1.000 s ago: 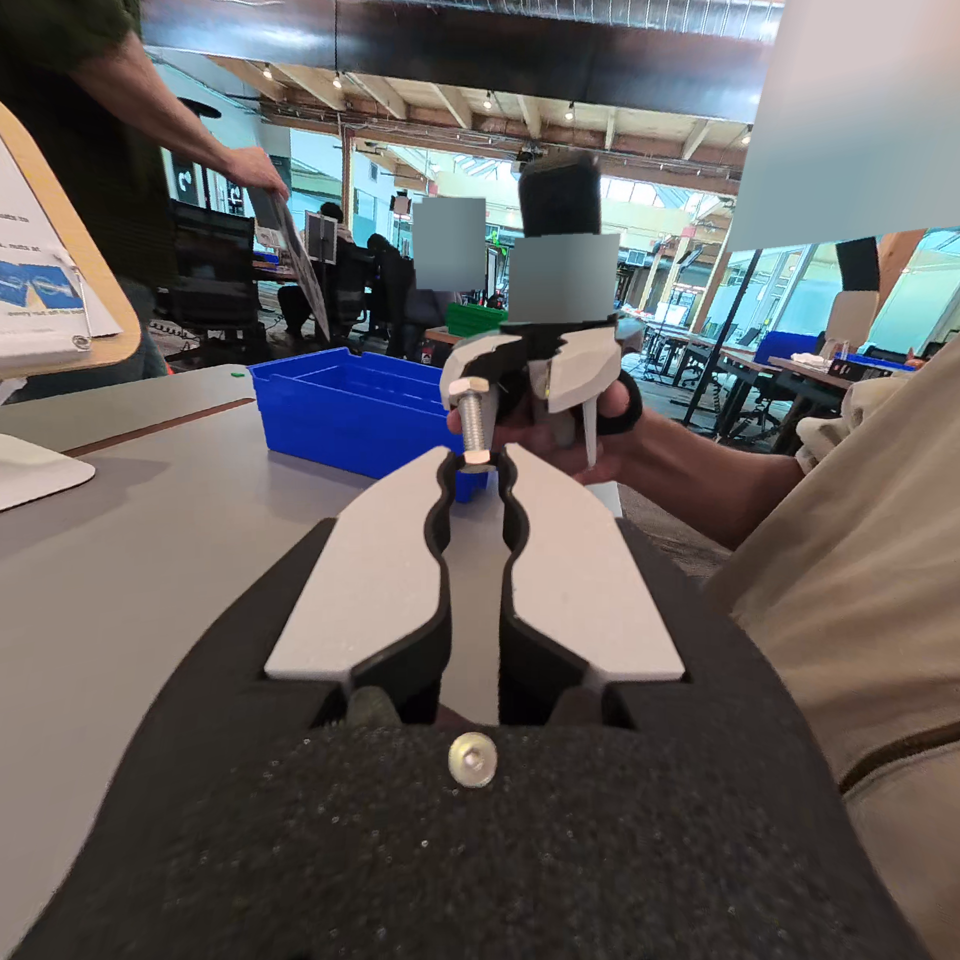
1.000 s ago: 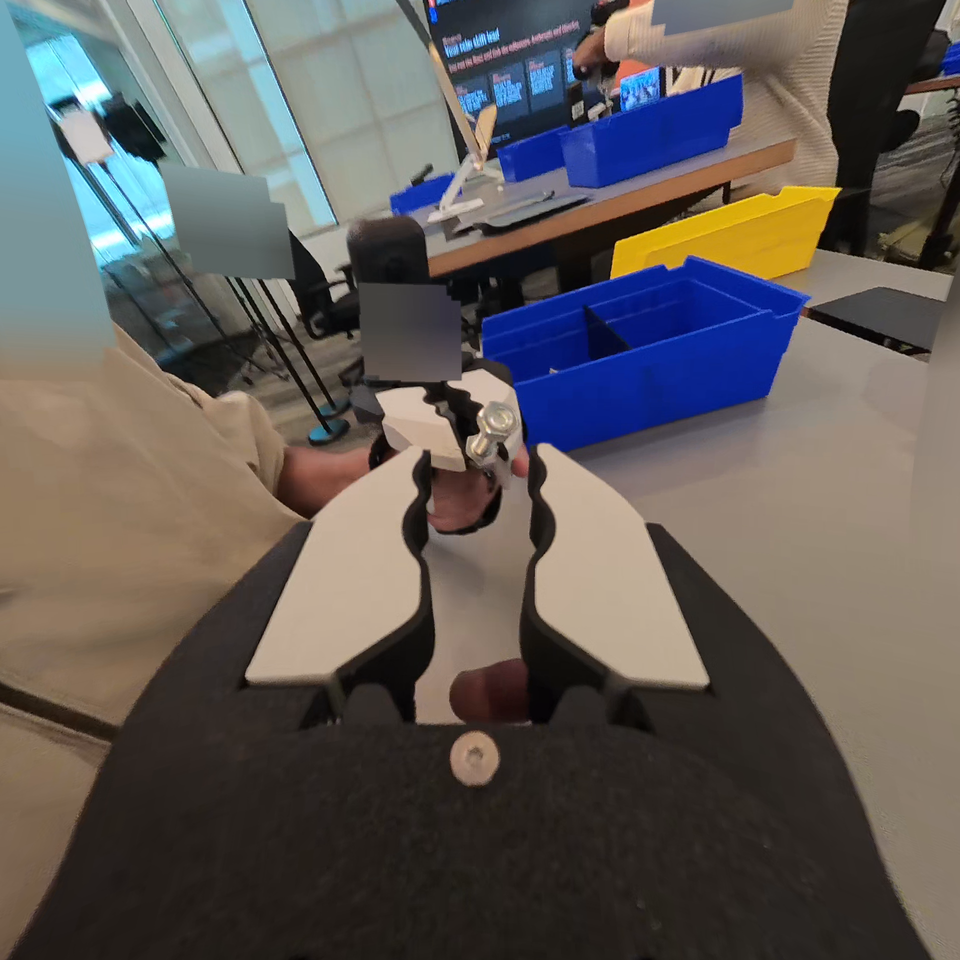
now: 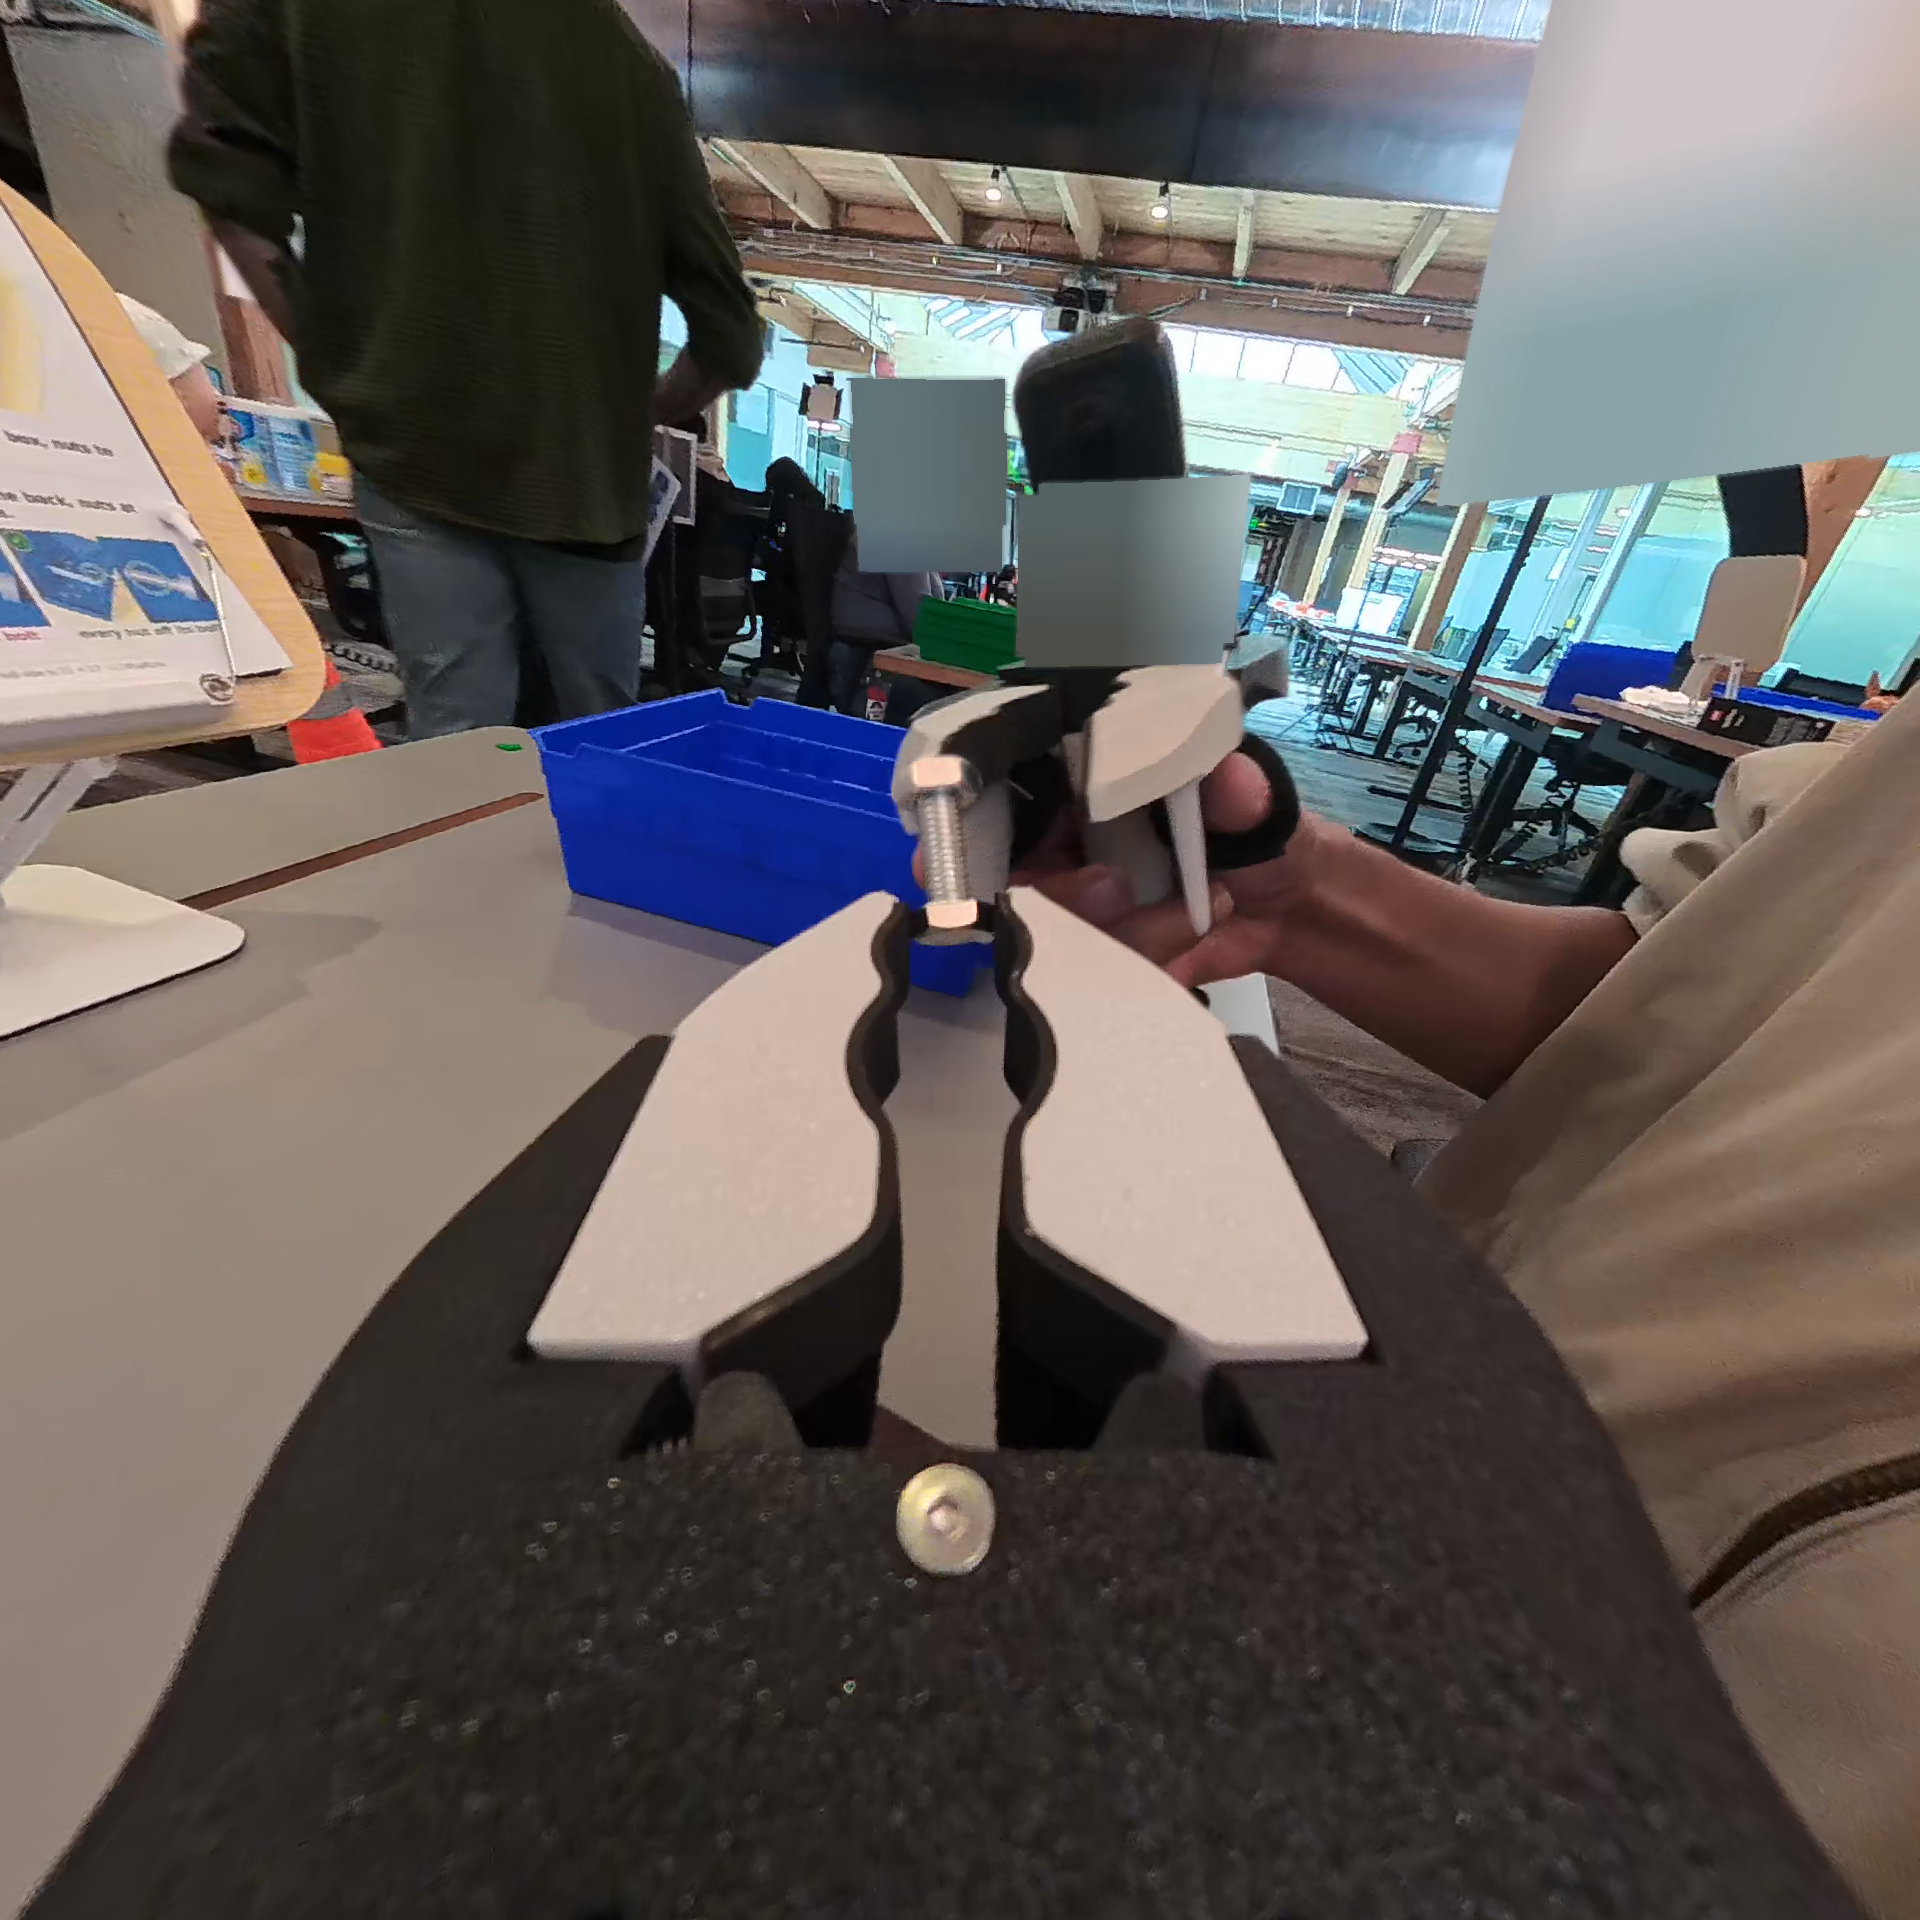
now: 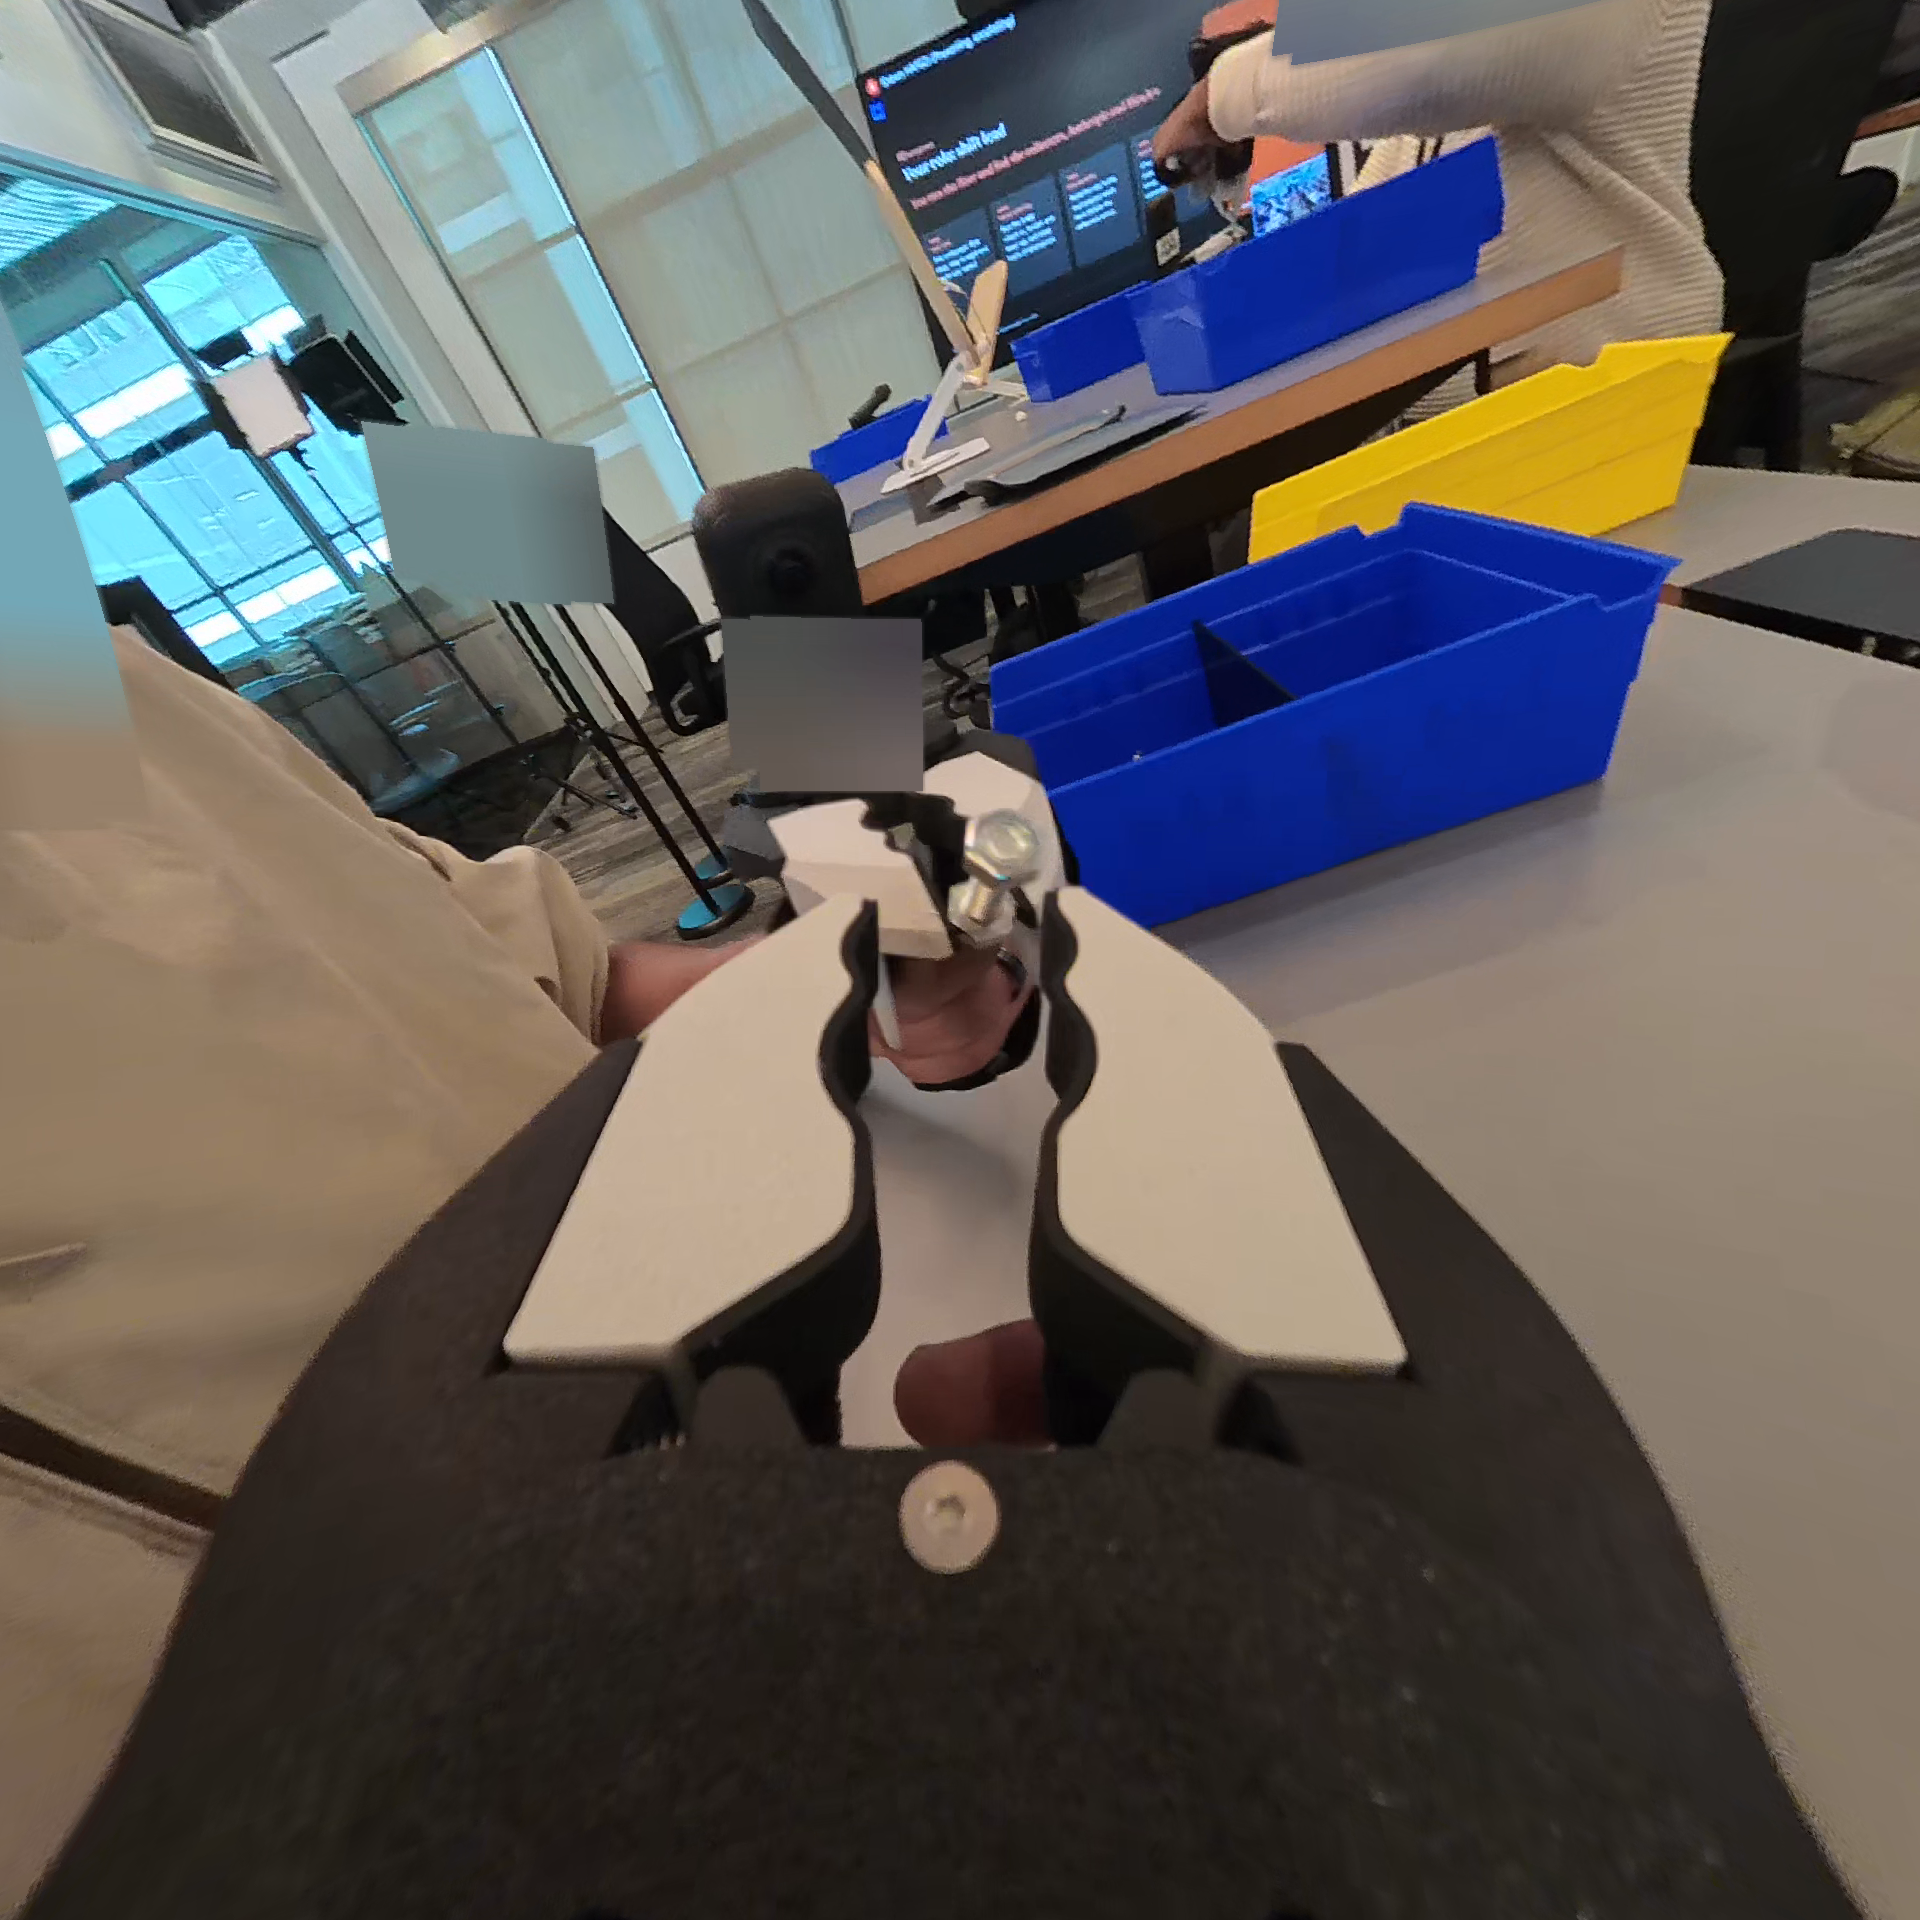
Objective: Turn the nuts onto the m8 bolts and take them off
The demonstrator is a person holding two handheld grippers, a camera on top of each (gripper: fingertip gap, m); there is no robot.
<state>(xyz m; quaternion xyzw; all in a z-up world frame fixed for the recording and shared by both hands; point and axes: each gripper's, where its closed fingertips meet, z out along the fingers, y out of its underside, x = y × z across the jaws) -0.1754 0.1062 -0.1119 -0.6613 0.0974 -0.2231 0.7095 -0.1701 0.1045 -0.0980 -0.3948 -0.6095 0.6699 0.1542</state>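
My left gripper [image 3: 948,920] is shut on a steel hex nut [image 3: 948,918] at its tips. A silver M8 bolt [image 3: 943,831] stands upright out of the nut, head on top. My right gripper [image 4: 956,914] faces the left one with its jaws partly apart. The bolt head [image 4: 1003,836] sits just past its right fingertip and is not pinched between both fingers. In the left wrist view one of the right gripper's fingers [image 3: 1143,748] shows behind the bolt. The left gripper's fingers [image 4: 852,868] show in the right wrist view. Both grippers are held above the grey table [image 3: 312,1091].
A blue divided bin [image 4: 1330,821] stands on the table just beyond the grippers and also shows in the left wrist view [image 3: 727,821]. A yellow bin [image 4: 1507,436] lies behind it. A clipboard on a stand [image 3: 125,582] is at the left. A person in a dark sweater [image 3: 468,260] stands behind the table. My left and right fingertips are right by each other.
The grippers, bolt and nut stand almost as before. The person in the dark sweater has stepped closer behind the table in the left wrist view.
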